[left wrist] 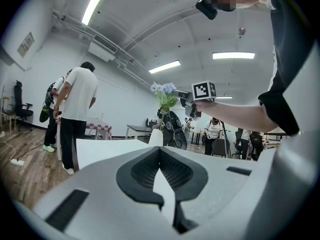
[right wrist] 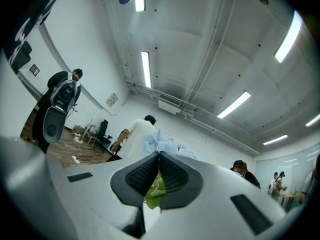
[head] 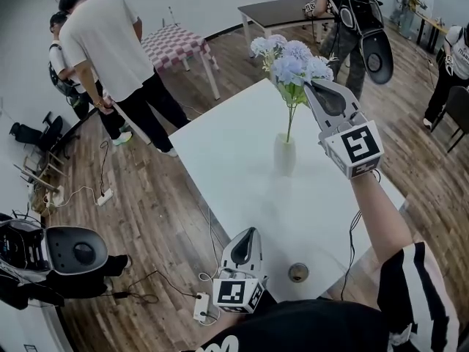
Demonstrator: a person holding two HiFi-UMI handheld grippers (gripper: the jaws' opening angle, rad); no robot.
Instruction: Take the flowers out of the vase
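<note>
A bunch of pale blue flowers [head: 289, 61] stands over a slim white vase [head: 284, 155] near the middle of the white table [head: 234, 145]. Its thin green stem runs down to the vase mouth. My right gripper [head: 311, 86] is shut on the green leaves just under the blooms. In the right gripper view, leaves [right wrist: 156, 194] show between the closed pads of the right gripper [right wrist: 159, 156], with the flowers [right wrist: 167, 146] past the tips. My left gripper [head: 251, 232] hovers at the table's near edge, shut and empty. The left gripper view shows the left gripper [left wrist: 160, 151] facing the vase [left wrist: 156, 136] and flowers [left wrist: 164, 91].
A small round object [head: 298, 272] lies on the table near its front edge. A person in a white shirt [head: 110, 42] stands left of the table, by a checkered table [head: 172, 42]. Another table [head: 275, 9] and more people are behind. A power strip [head: 201, 306] lies on the wooden floor.
</note>
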